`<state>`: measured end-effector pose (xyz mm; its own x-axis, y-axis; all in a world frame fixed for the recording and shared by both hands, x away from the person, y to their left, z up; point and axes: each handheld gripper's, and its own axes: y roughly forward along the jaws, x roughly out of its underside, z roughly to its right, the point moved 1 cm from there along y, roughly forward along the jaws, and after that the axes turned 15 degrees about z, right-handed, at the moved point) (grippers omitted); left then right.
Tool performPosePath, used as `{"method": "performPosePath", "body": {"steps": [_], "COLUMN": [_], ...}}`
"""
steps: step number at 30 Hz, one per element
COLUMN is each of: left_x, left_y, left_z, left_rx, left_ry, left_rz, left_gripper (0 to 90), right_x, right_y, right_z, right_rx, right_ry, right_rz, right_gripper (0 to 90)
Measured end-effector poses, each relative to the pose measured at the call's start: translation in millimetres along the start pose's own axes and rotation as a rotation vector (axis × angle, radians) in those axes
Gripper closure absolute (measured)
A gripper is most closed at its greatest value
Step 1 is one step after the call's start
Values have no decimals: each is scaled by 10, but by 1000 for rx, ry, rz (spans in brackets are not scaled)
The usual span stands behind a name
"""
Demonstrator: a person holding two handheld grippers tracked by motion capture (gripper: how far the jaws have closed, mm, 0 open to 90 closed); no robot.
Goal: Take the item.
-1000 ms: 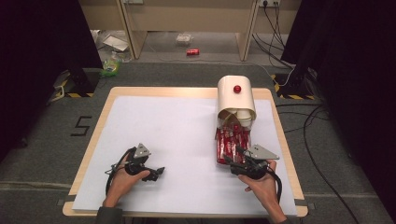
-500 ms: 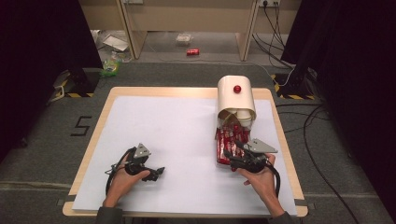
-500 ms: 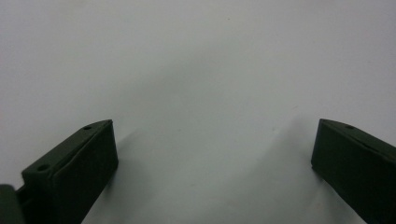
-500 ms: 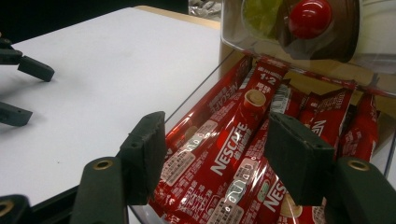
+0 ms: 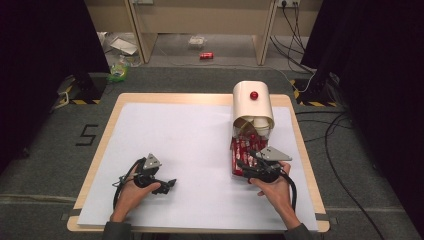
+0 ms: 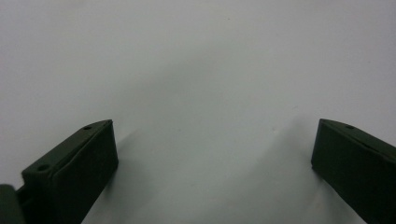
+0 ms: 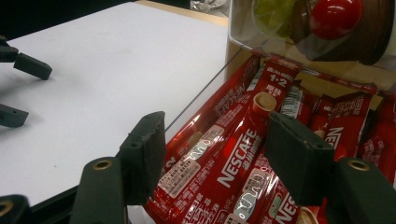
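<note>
Sachets (image 7: 233, 172) red, heaped in clear tray by the cream dispenser (image 5: 252, 104), bench right | right gripper (image 7: 217, 158) open, jaws astride one sachet | left gripper (image 6: 212, 154) open over bare white sheet (image 5: 190, 145)

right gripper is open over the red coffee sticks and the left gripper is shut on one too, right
Not quite. The left gripper is open with nothing between its jaws, over bare white table, as the left gripper view shows. The right gripper is open over the coffee sticks.
</note>
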<state>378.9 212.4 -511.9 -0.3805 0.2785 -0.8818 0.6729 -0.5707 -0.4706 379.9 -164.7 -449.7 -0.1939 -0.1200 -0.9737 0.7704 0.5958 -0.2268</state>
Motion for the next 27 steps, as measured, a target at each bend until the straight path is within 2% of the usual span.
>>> {"method": "performPosePath", "body": {"steps": [18,27], "left_x": [0,0], "left_y": [0,-1], "left_z": [1,1], "left_rx": [0,-1], "left_ry": [1,1], "left_rz": [0,0], "left_gripper": [0,0], "right_x": [24,66], "right_y": [113,178], "right_z": [19,44], "right_rx": [-14,-4], "right_ry": [12,25], "right_rz": [-37,-58], "right_gripper": [421,421]}}
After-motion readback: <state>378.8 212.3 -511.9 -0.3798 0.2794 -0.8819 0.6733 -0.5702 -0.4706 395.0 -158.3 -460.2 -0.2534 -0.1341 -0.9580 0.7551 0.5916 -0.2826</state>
